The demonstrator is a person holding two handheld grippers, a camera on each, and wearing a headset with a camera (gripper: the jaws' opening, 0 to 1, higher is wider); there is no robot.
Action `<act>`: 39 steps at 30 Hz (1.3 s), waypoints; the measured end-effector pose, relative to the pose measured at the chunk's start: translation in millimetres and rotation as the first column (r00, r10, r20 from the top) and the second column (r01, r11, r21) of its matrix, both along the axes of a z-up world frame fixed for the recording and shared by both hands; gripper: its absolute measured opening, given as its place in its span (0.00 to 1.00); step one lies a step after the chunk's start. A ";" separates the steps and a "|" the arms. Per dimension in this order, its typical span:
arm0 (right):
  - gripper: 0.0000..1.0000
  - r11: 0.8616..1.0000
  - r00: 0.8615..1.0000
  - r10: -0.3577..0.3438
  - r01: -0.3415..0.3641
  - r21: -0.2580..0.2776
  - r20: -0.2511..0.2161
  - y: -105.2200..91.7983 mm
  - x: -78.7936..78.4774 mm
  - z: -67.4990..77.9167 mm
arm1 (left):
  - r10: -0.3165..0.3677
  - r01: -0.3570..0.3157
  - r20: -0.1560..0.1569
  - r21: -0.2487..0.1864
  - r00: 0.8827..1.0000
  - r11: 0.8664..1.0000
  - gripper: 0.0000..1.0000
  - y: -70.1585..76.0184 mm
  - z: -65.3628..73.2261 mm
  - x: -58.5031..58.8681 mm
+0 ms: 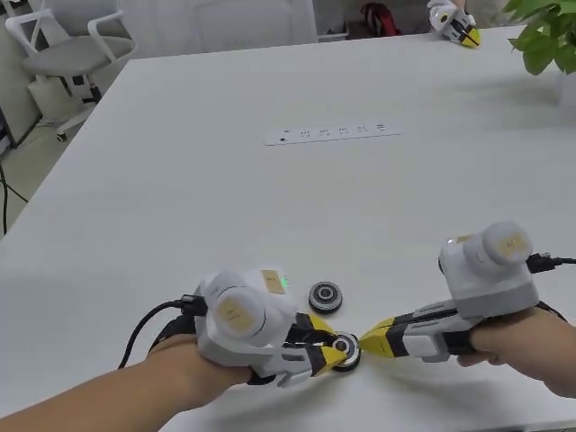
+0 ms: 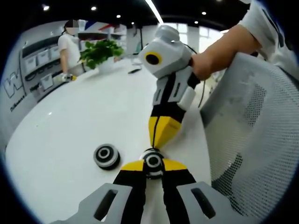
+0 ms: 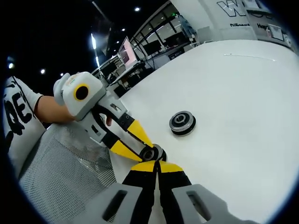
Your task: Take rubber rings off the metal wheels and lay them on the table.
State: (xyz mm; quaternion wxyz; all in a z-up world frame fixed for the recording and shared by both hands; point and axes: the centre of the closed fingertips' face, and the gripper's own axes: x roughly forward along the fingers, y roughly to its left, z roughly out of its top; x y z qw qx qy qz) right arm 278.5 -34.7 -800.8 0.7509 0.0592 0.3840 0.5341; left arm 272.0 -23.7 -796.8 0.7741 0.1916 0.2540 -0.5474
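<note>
white table (image 1: 225,198), wheel (image 1: 325,296) beside gripped wheel (image 1: 345,349)

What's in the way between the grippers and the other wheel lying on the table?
Nothing I can see. The loose wheel lies on bare table close to the left gripper, not touching it. Both grippers are busy, though: the left one's fingers pinch the held wheel, and the right gripper, fingers shut, touches it.

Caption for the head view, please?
Left claw grips a wheel, shut right claw at its rim; second wheel lies beside on the white table.
</note>
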 end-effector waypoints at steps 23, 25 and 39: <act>0.00 0.999 0.999 0.038 -0.038 0.021 0.009 9.6 -6.9 5.6 | 0.000 0.000 0.009 0.013 1.000 1.000 0.12 0.2 -0.8 -0.4; 0.00 0.999 0.999 0.048 -0.048 0.024 0.017 11.7 -8.0 6.4 | 0.000 0.000 0.008 0.012 1.000 1.000 0.12 0.2 -0.9 -0.4; 0.00 0.993 0.996 0.090 -0.091 0.080 0.010 18.6 -16.0 14.2 | -0.002 0.002 0.006 0.010 1.000 1.000 0.12 0.0 -0.7 -0.4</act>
